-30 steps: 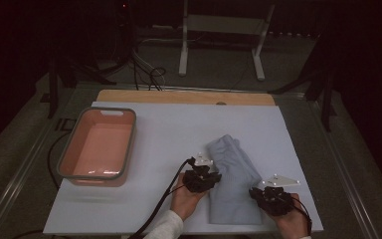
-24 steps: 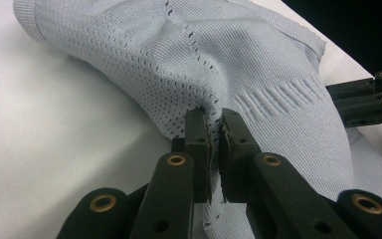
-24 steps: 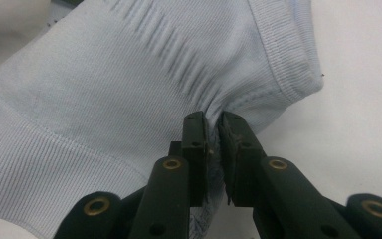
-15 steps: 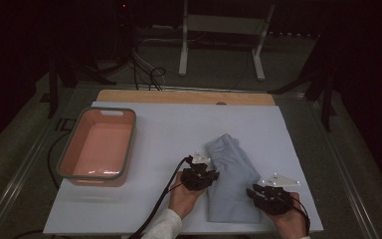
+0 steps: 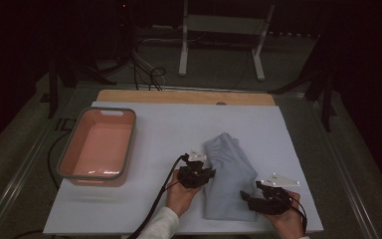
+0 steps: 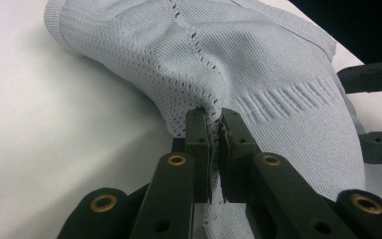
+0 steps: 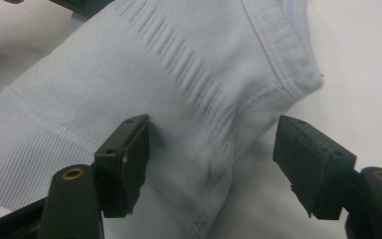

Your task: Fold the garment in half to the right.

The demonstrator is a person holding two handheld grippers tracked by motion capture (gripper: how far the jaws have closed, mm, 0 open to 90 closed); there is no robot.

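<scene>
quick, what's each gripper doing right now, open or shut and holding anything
Left gripper: shut, pinching a fold of the light blue garment.
Right gripper: open, jaws astride the garment's edge, holding nothing.

Black two-jaw left gripper point(image 5: 197, 172), right gripper point(image 5: 258, 199); brass-coloured pivot screws point(image 6: 177, 160) on the linkage arms. Grey three-cornered plate point(image 5: 277, 180) atop right unit. Black cable point(image 5: 160, 199) trailing from left one. White sleeve point(image 5: 157, 226) on left forearm.

Dim lab, metal stand point(image 5: 222, 37), floor cables point(image 5: 146, 69)
</scene>
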